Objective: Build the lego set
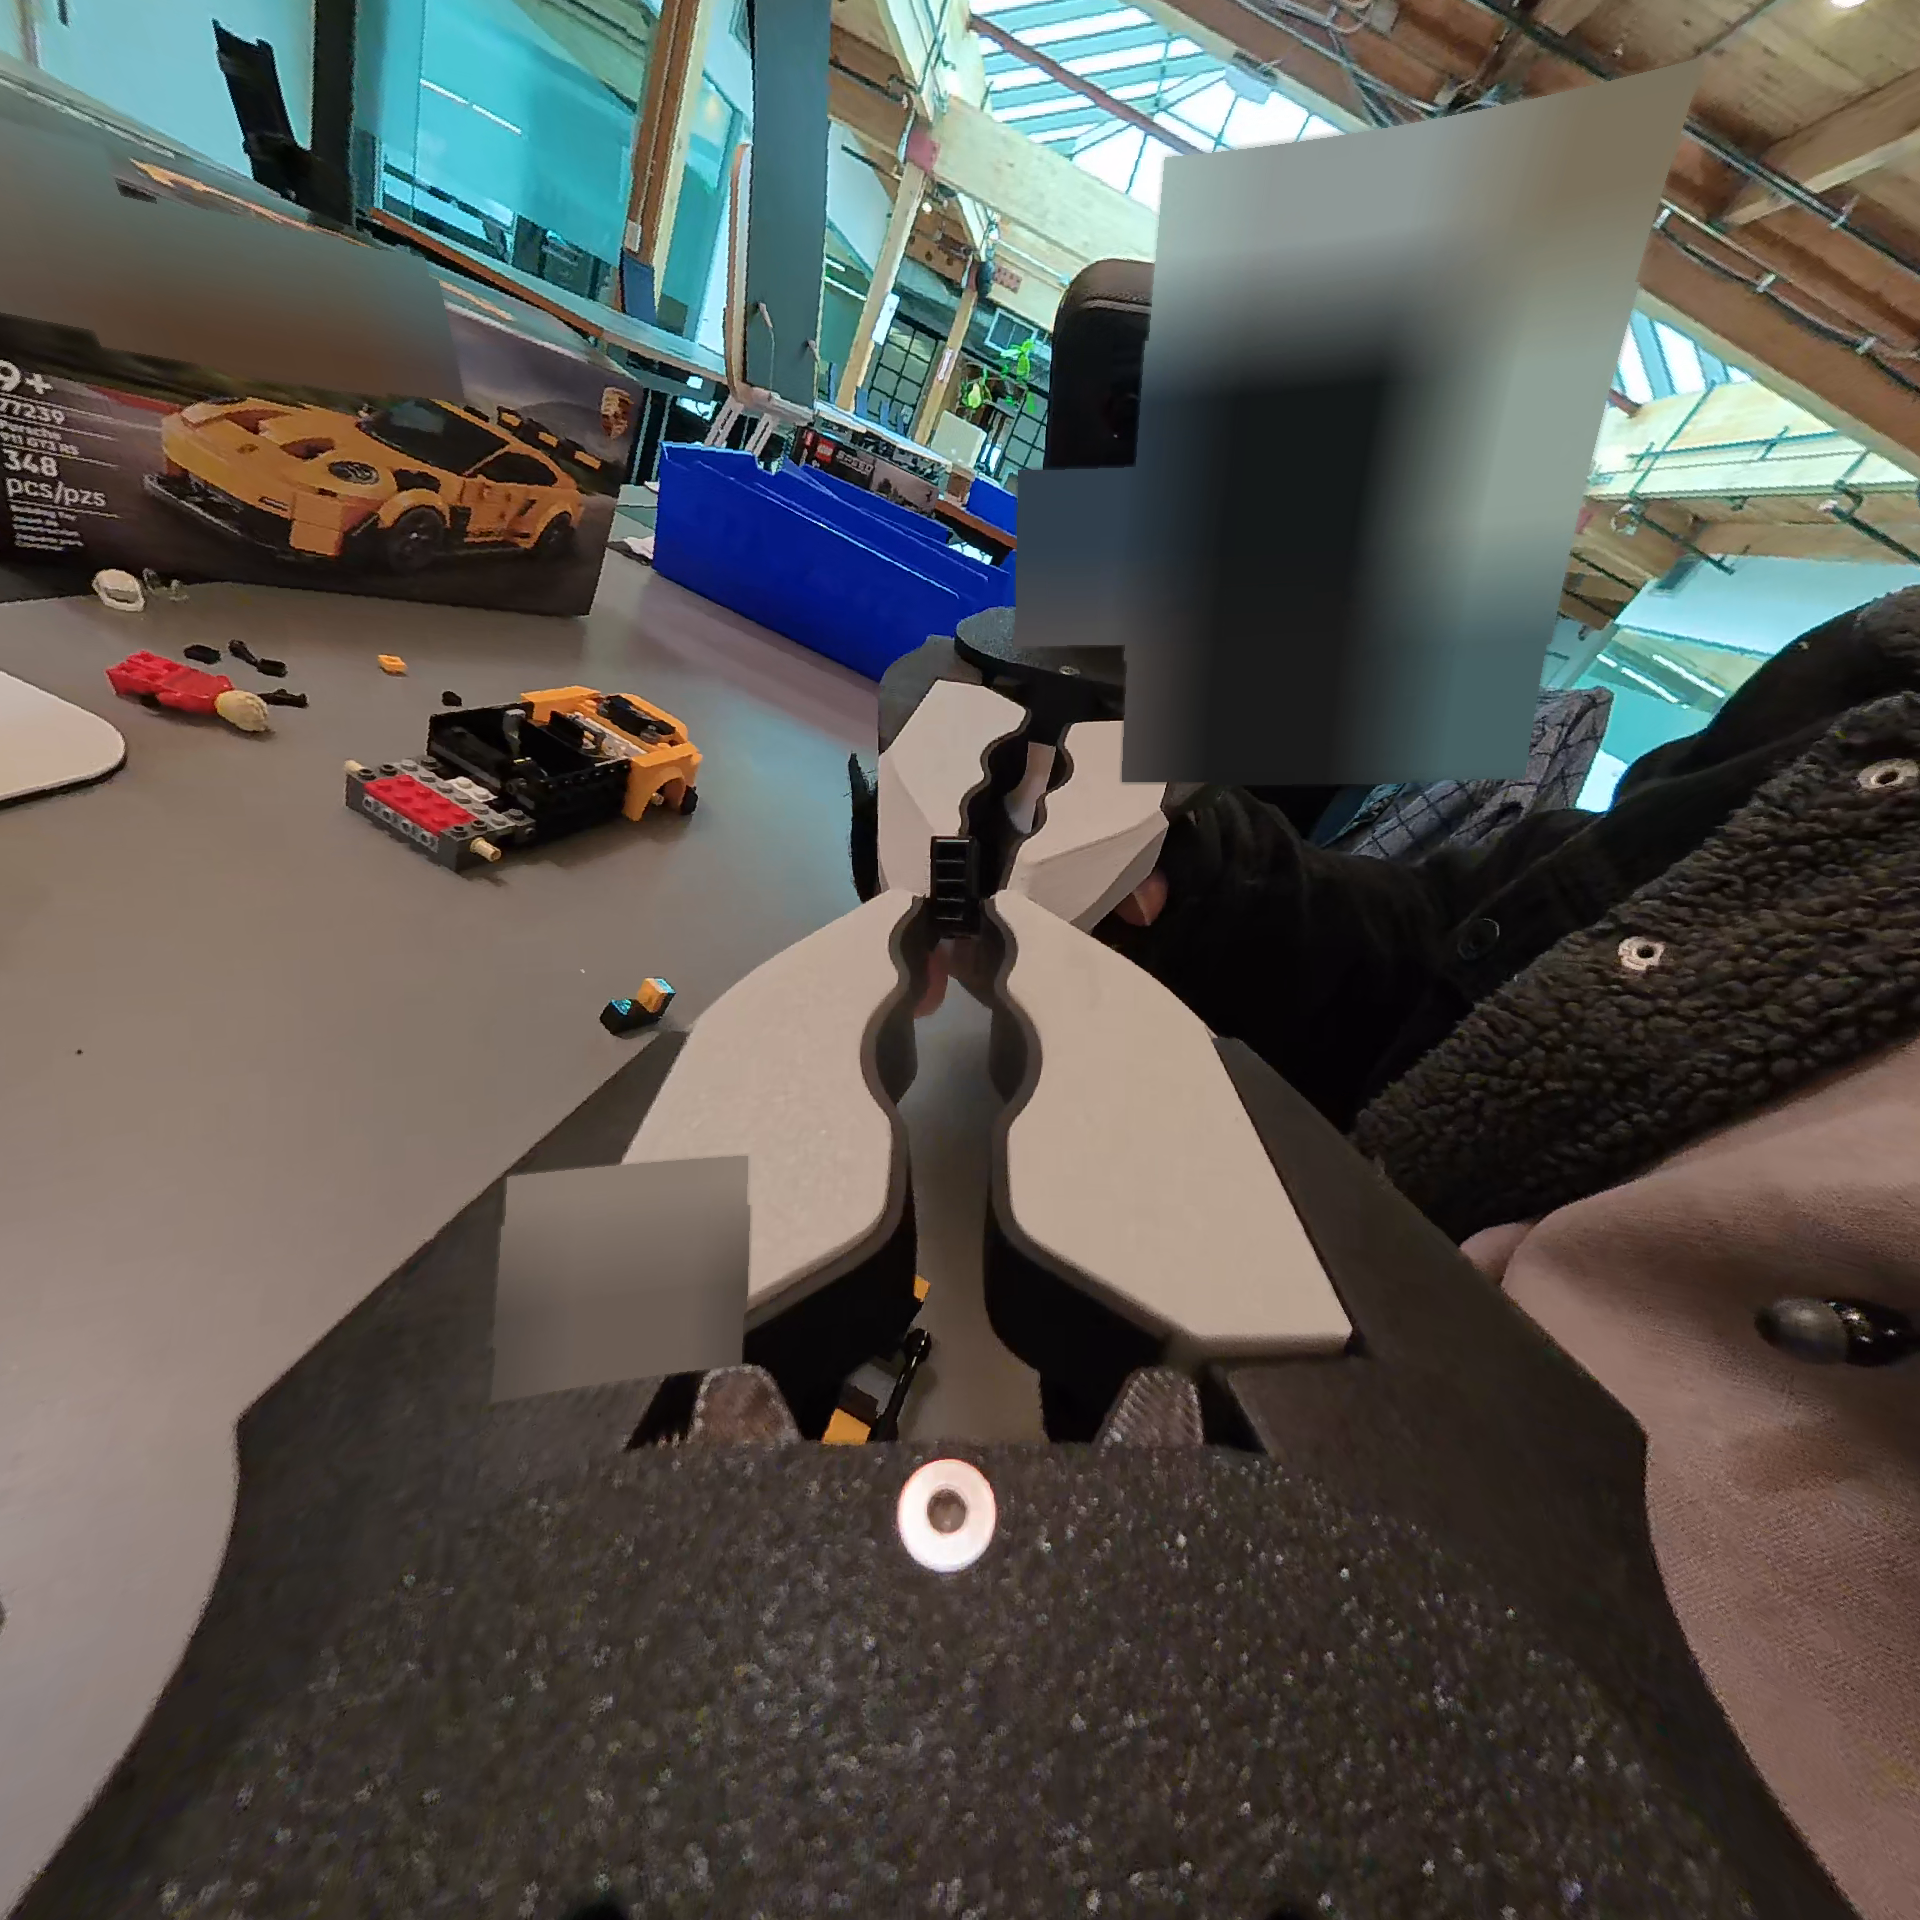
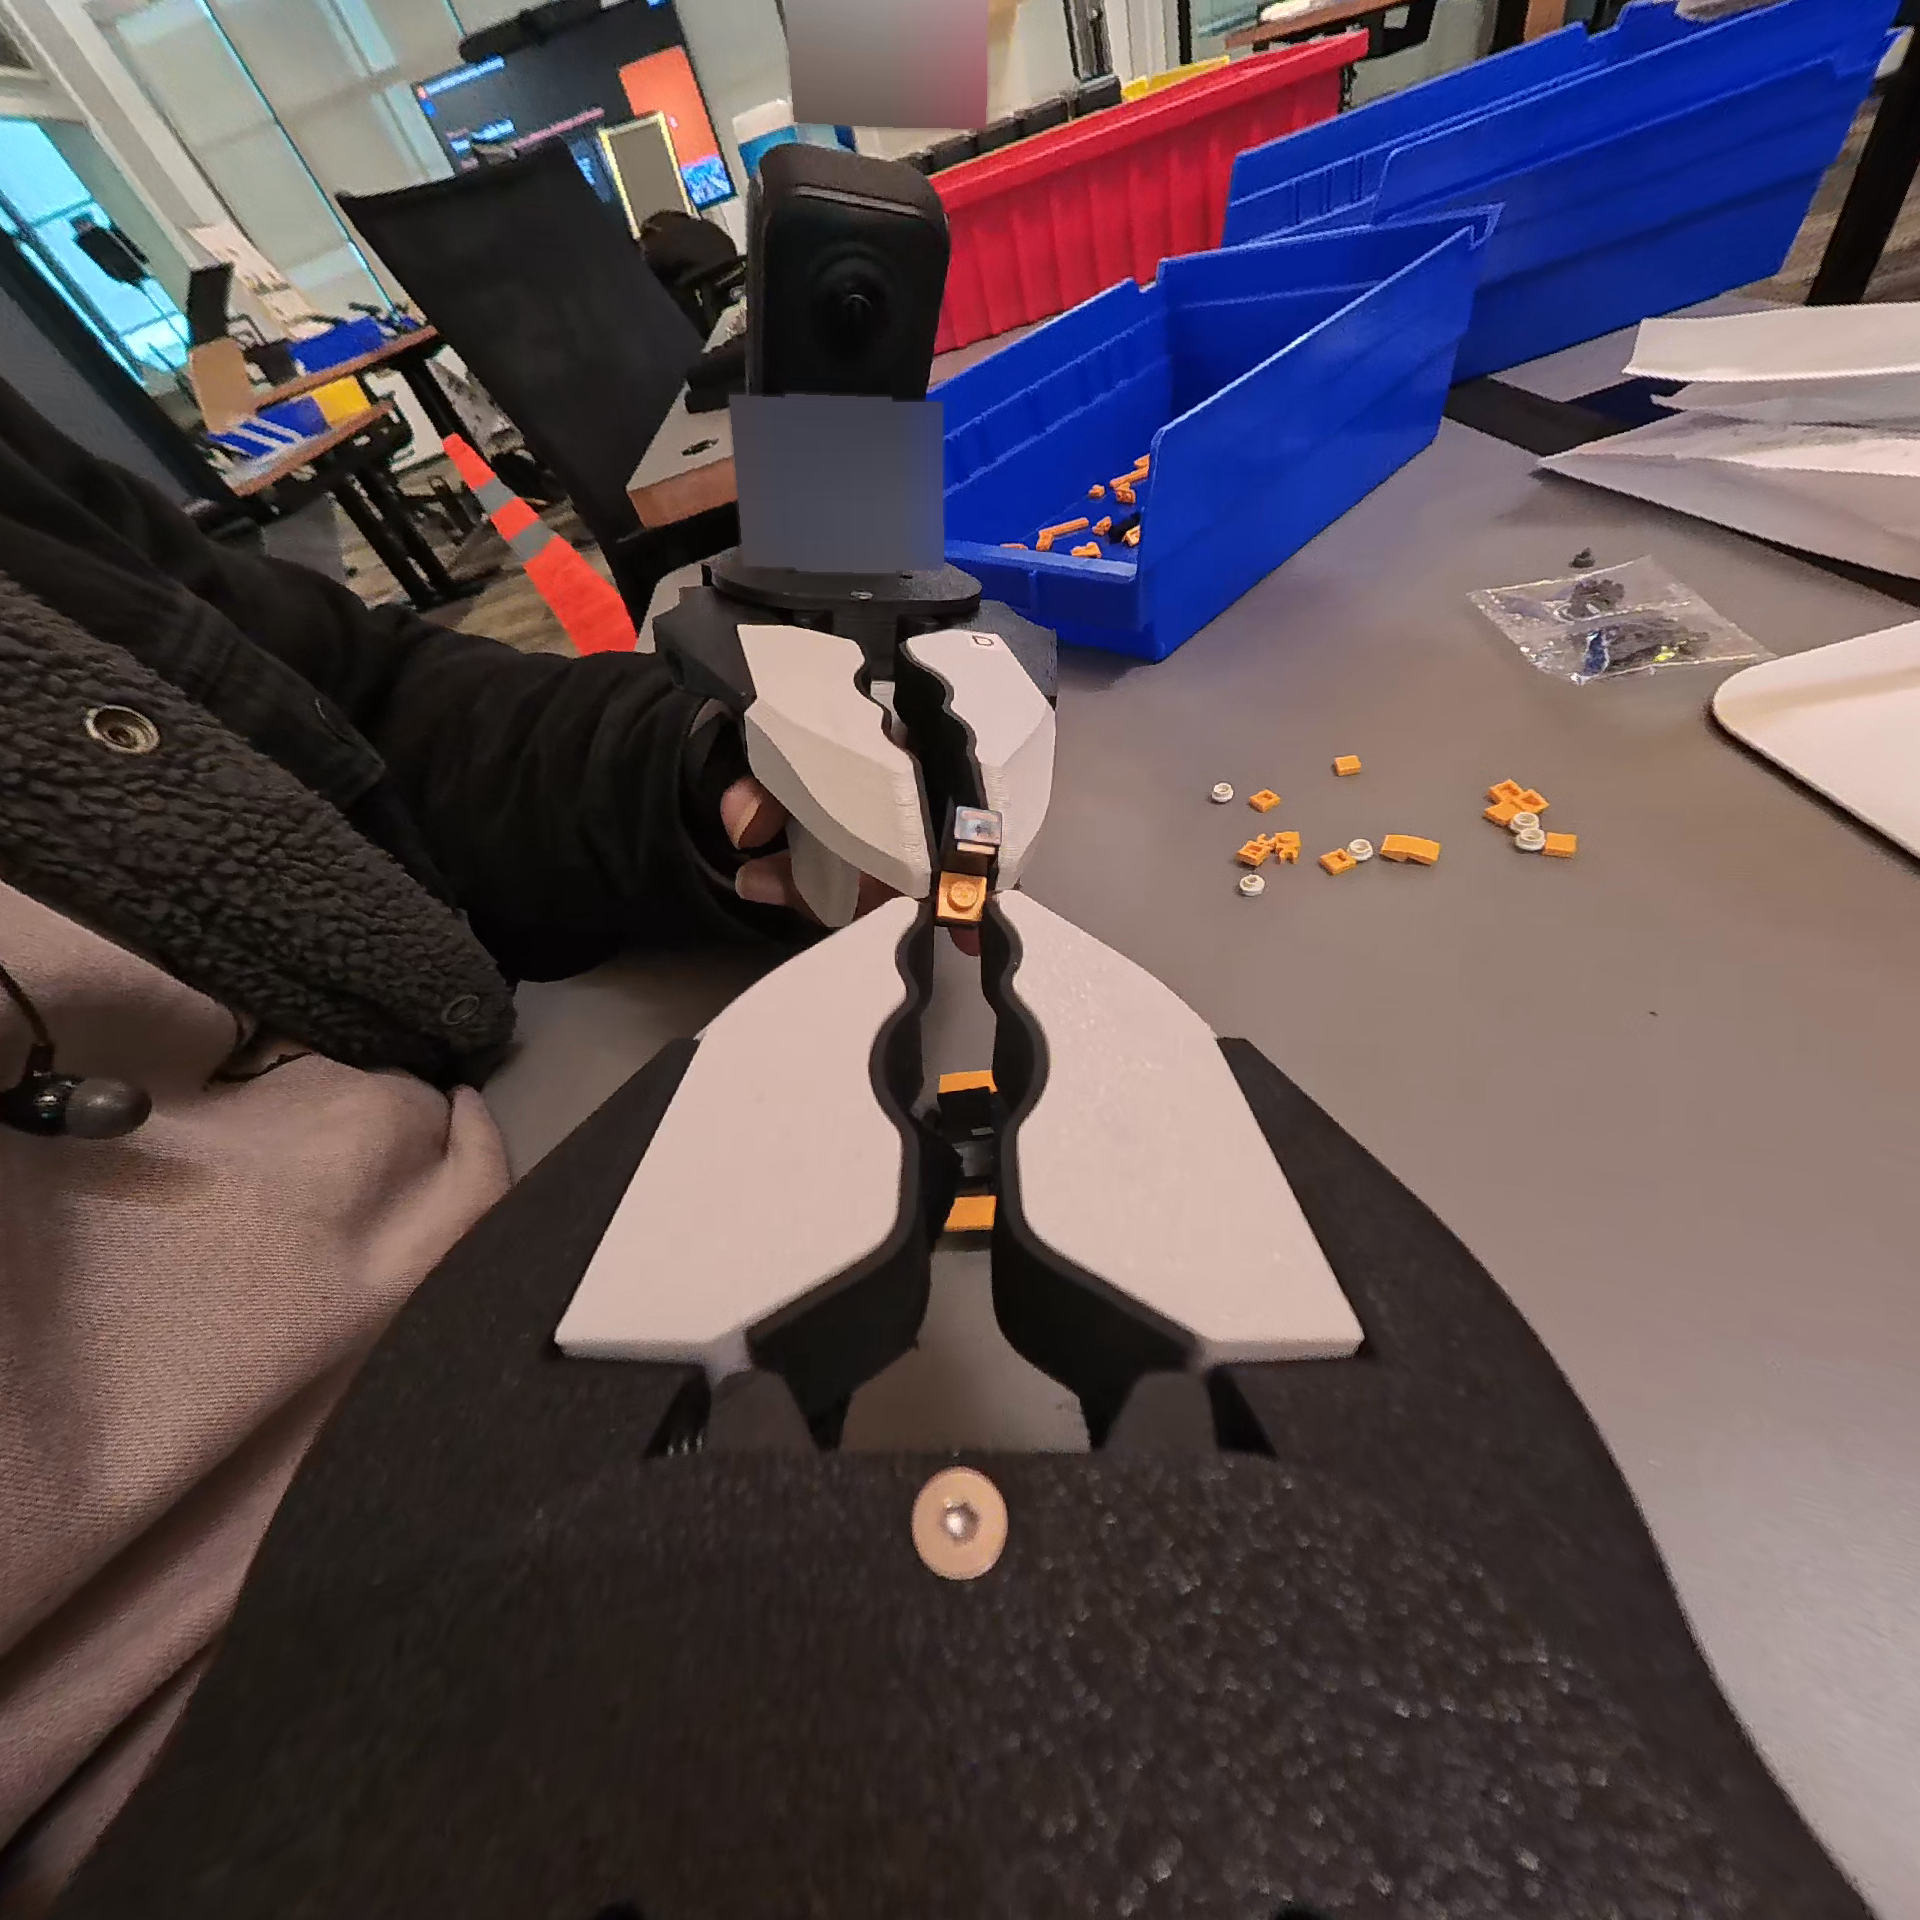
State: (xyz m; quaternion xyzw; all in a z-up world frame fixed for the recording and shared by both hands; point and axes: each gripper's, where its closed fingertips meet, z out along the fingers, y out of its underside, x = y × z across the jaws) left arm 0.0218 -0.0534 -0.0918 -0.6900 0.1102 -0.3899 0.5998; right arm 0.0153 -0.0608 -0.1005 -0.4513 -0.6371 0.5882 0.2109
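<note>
The two tools meet tip to tip in mid-air above the table (image 2: 1351,1143), in front of the person's dark sleeve, and the coming move turns on that alignment. The left tool (image 1: 951,920) is clenched on a black ribbed piece (image 1: 956,881), which stands upright at frame centre with its long axis along the fingers, pointing at the opposing tool. The right tool (image 2: 961,909) is clenched on a small orange plate (image 2: 958,896), stud side facing the camera. A small grey-clear piece (image 2: 975,829) sits just above the orange plate, at the far tool's tips; whether it is already joined to it I cannot tell. The pieces look touching or nearly so, so the next move is likely a straight press along the shared axis, each tool equally near.

Nothing stands between them. The part-built car (image 1: 520,769) rests well apart in the left middle of the left wrist view, below the set's box (image 1: 312,488). Loose orange pieces (image 2: 1403,831) lie at right in the right wrist view, near a blue bin (image 2: 1299,436).
</note>
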